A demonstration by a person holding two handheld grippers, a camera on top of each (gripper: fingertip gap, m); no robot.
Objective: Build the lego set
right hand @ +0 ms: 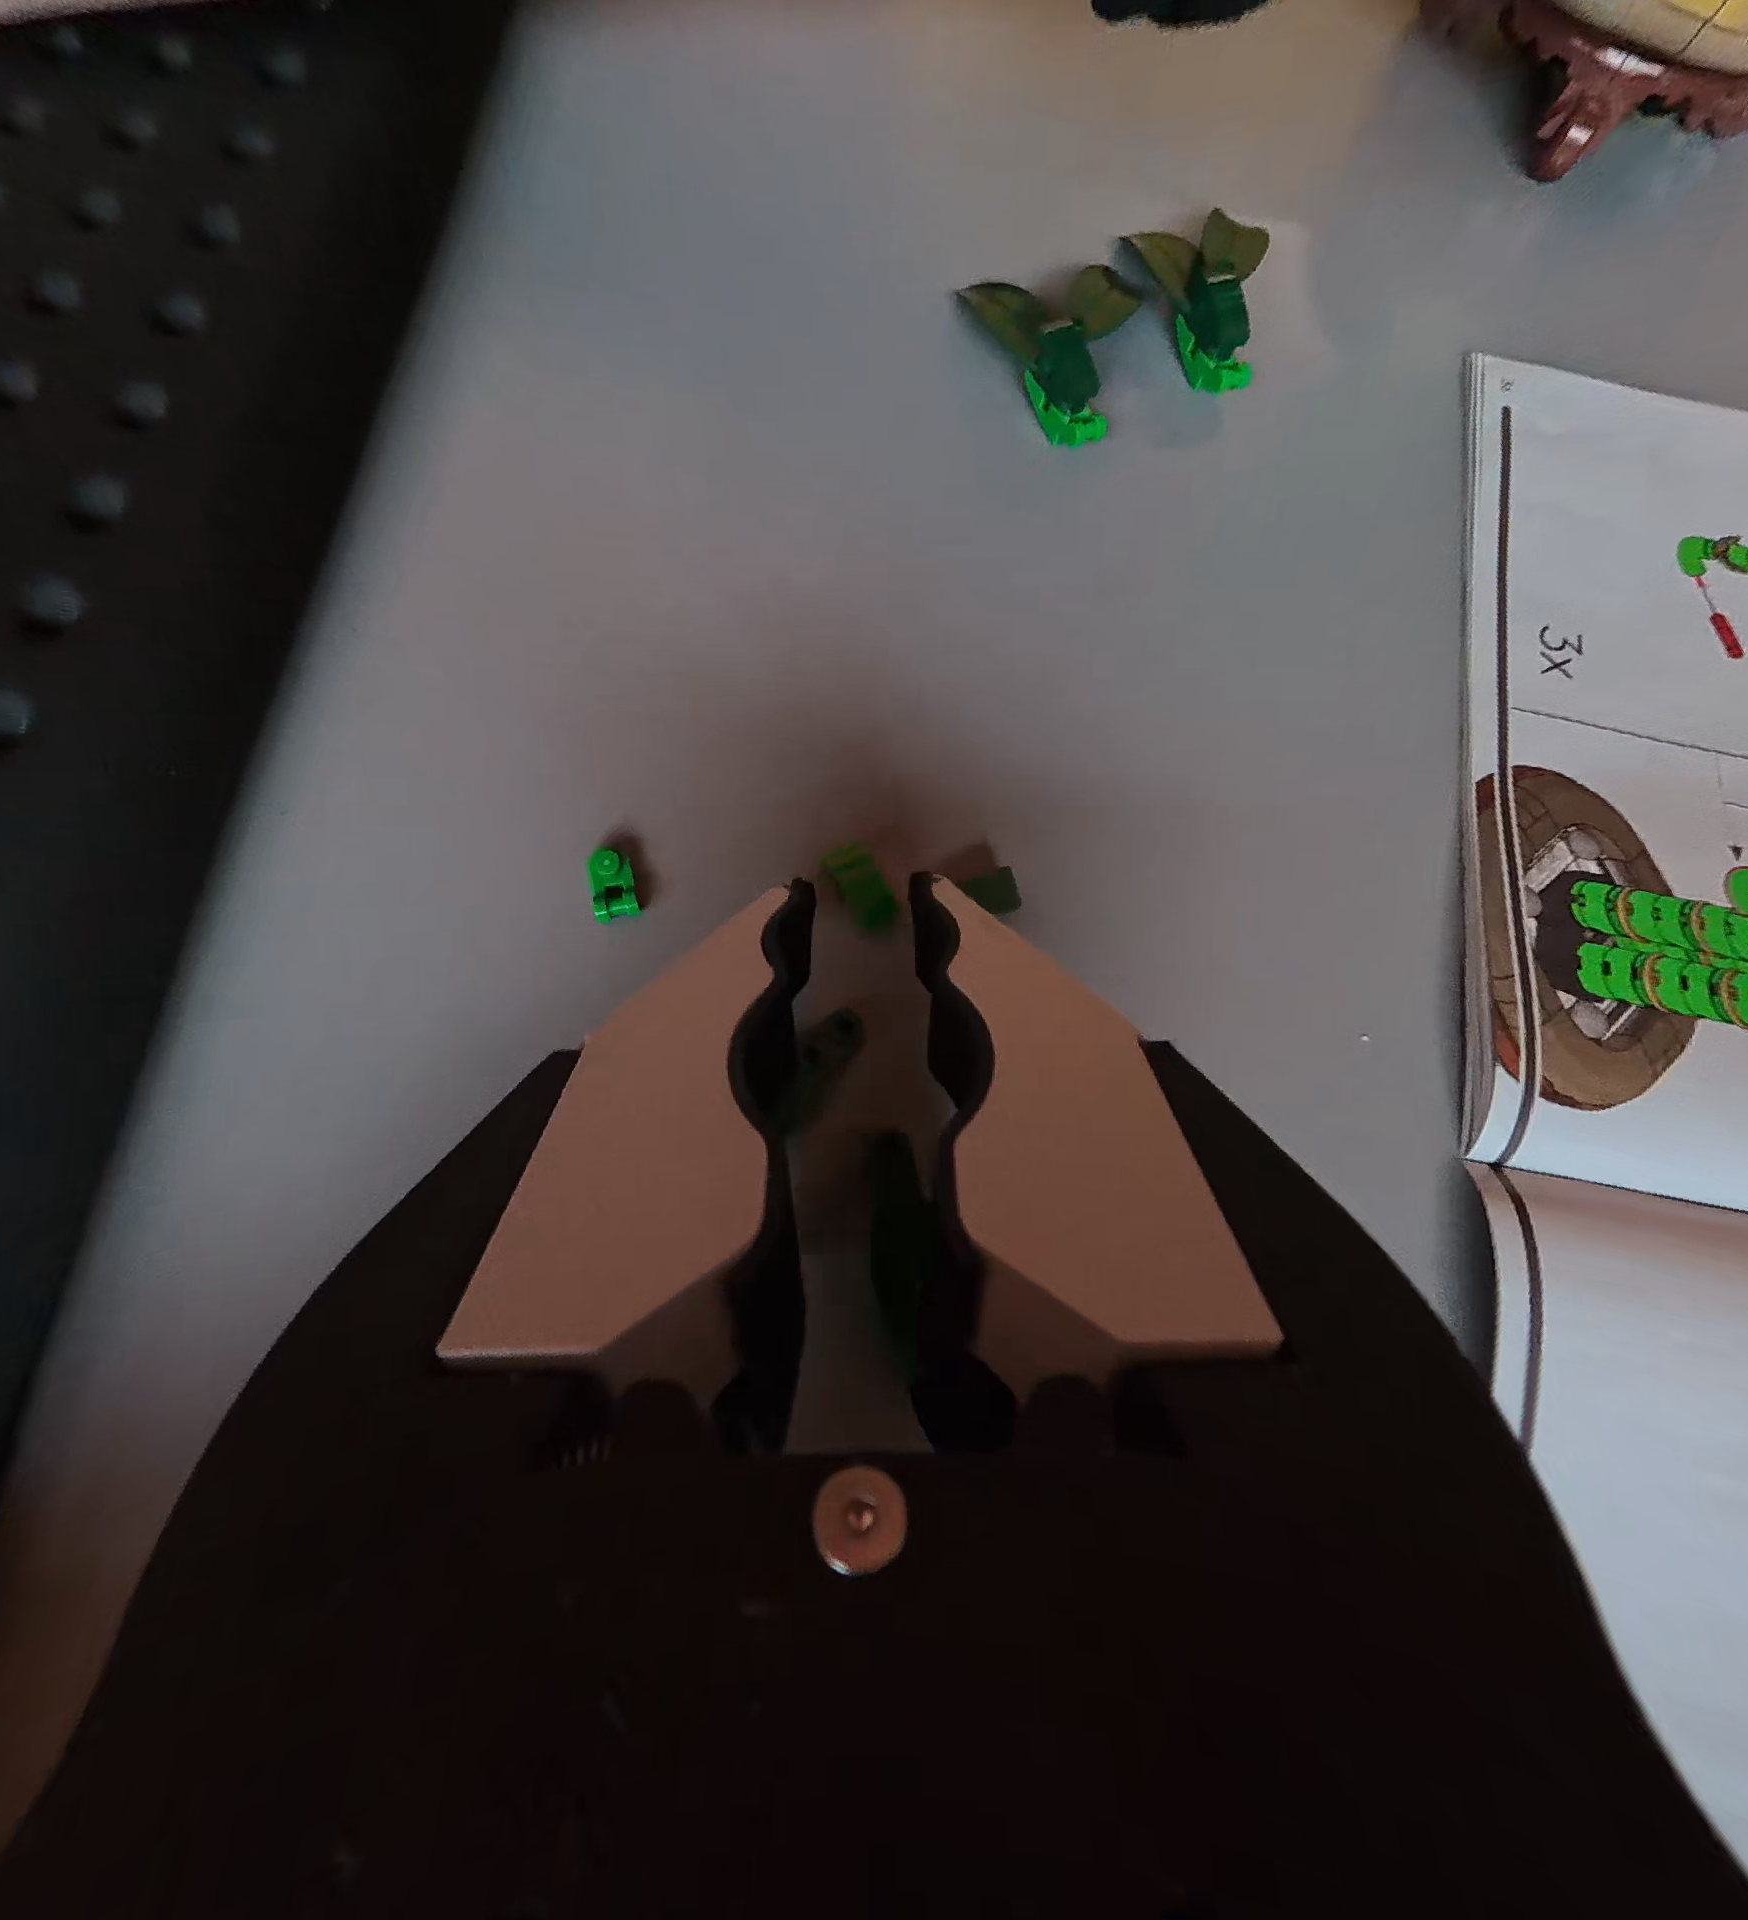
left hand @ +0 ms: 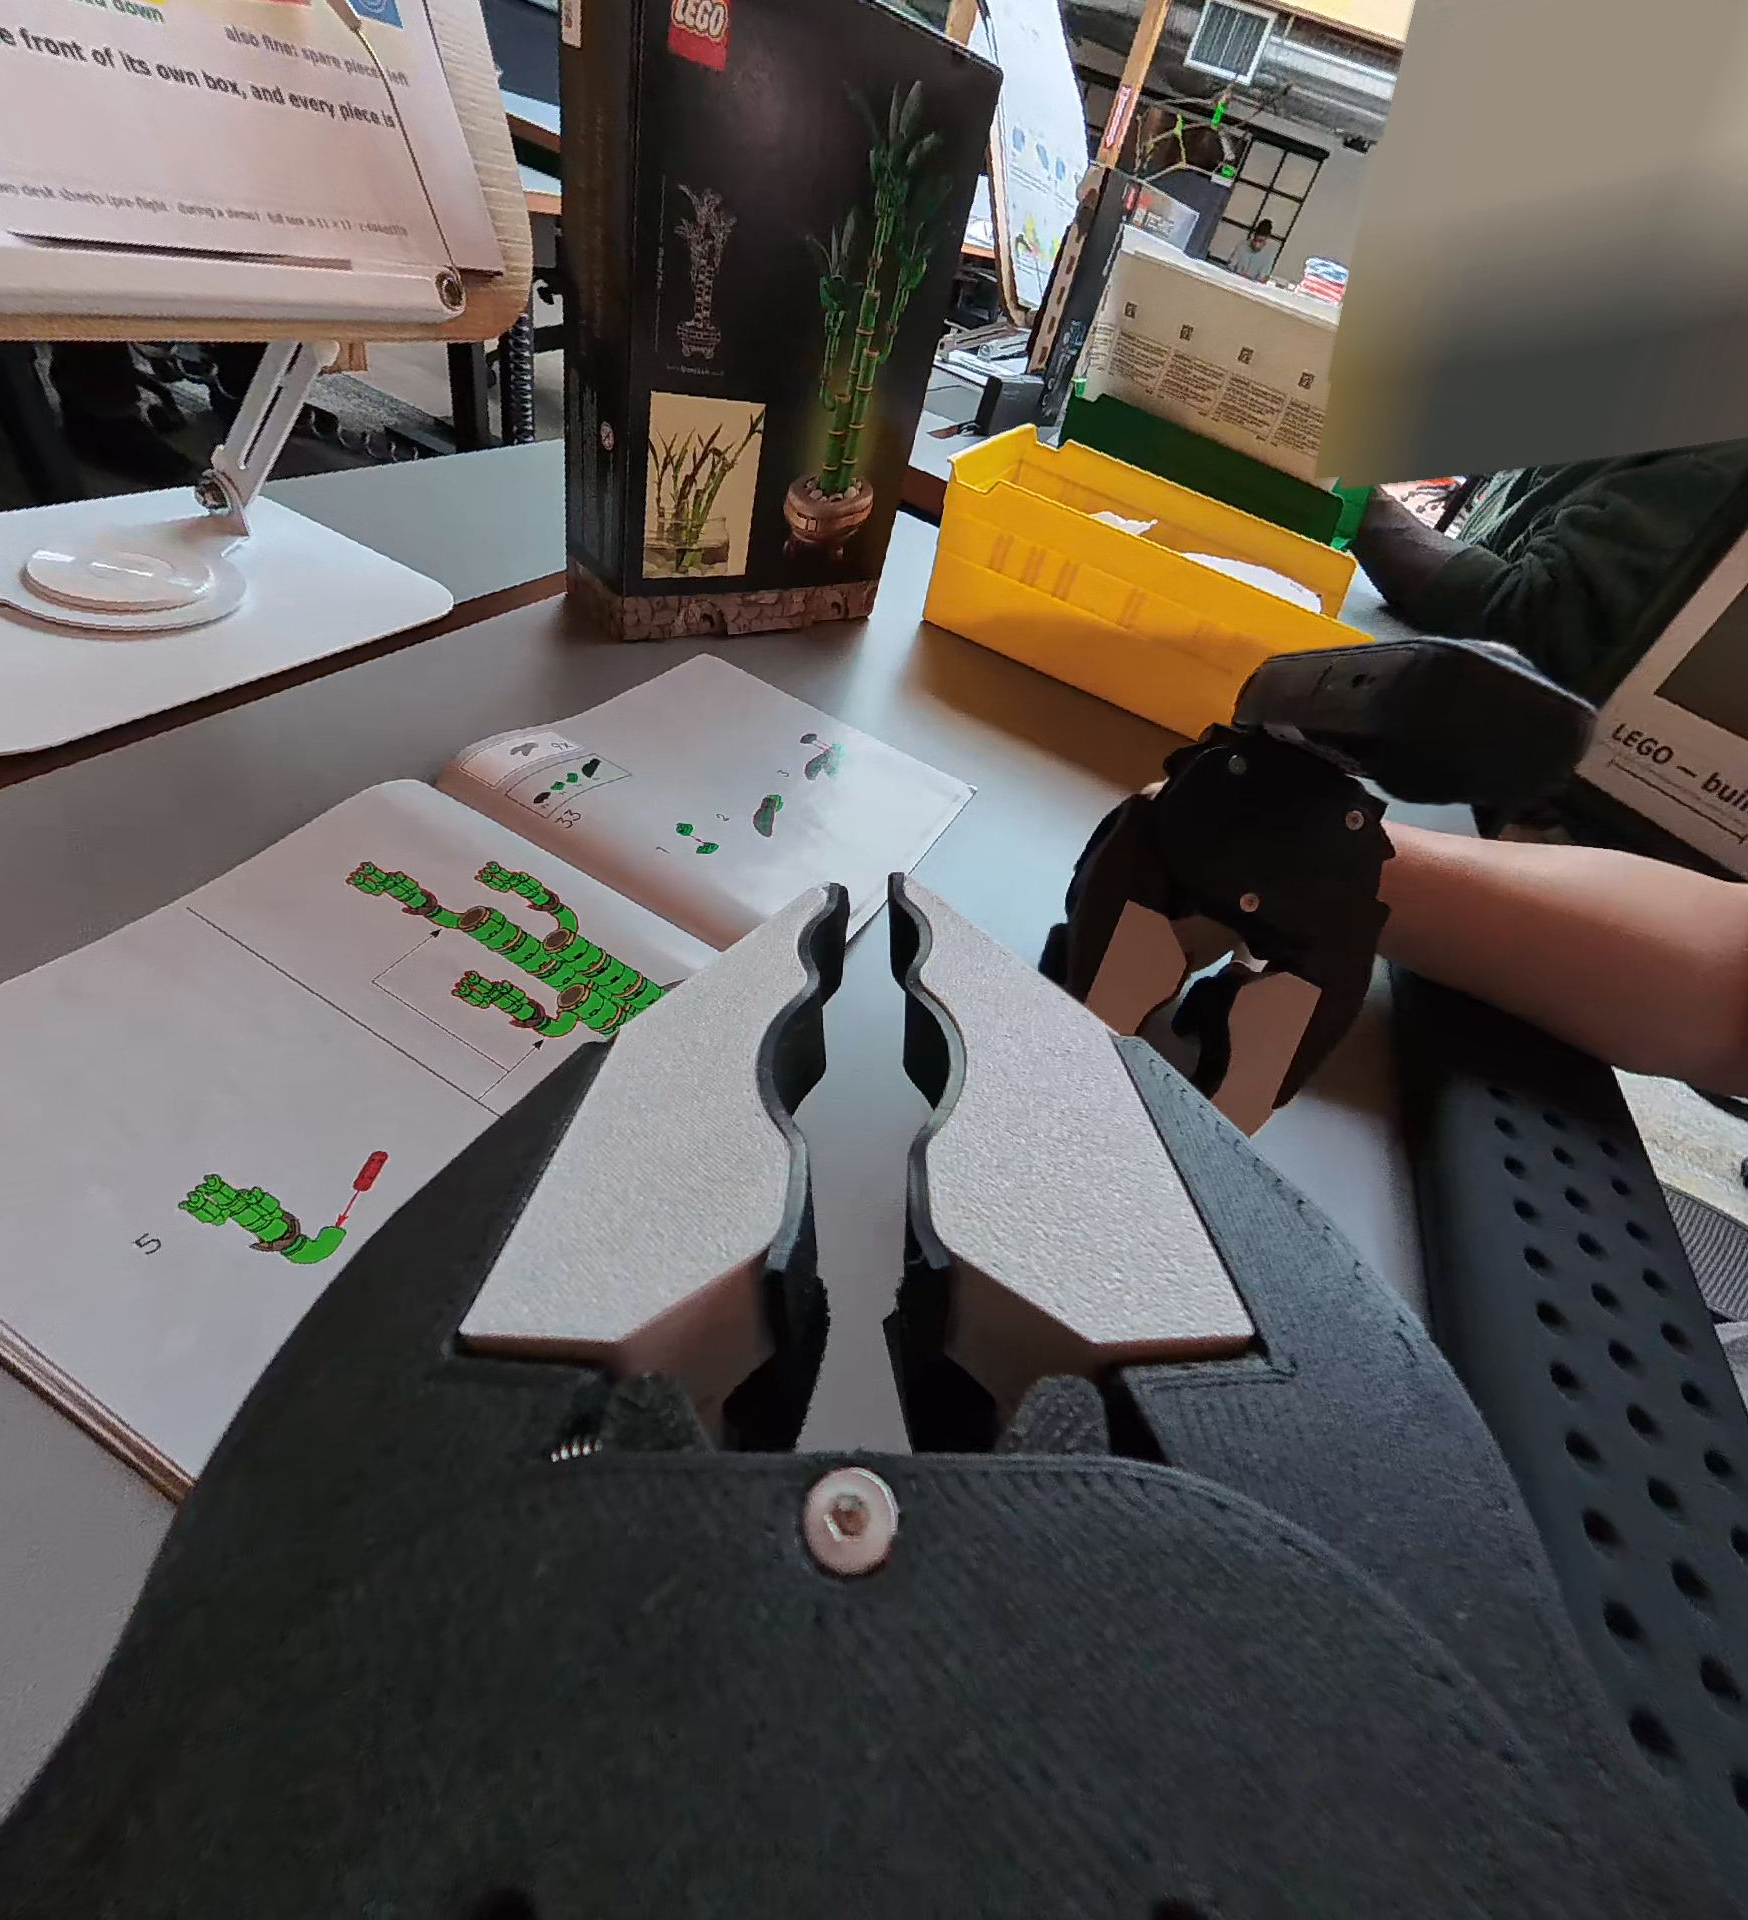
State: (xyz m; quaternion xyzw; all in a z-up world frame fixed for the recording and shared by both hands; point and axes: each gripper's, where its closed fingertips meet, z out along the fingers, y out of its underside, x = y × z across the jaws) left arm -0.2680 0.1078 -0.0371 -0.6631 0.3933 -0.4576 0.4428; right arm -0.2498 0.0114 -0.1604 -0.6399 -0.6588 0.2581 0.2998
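My right gripper (right hand: 859,894) points down at the grey table (right hand: 641,520), open, with its tips on either side of a small green lego piece (right hand: 854,883). Darker green pieces (right hand: 828,1049) show through the gap under its fingers. Another bright green piece (right hand: 612,885) lies just to its left, and two leaf assemblies (right hand: 1057,353) lie farther off. My left gripper (left hand: 868,894) hovers over the open instruction booklet (left hand: 434,1039), open by a narrow gap and empty. The right gripper (left hand: 1192,1029) shows to its right.
The lego box (left hand: 745,312) stands behind the booklet, with a yellow bin (left hand: 1109,592) to its right and a white stand base (left hand: 153,592) at left. A brown pot base (right hand: 1659,94) sits at the table's far side. A black perforated chair (left hand: 1628,1351) borders the table. The gap from one gripper's tips to the other's is roughly 15 cm. The bright green piece (right hand: 612,885) lies some 4 cm from my right tips, 20 cm from my left tips.
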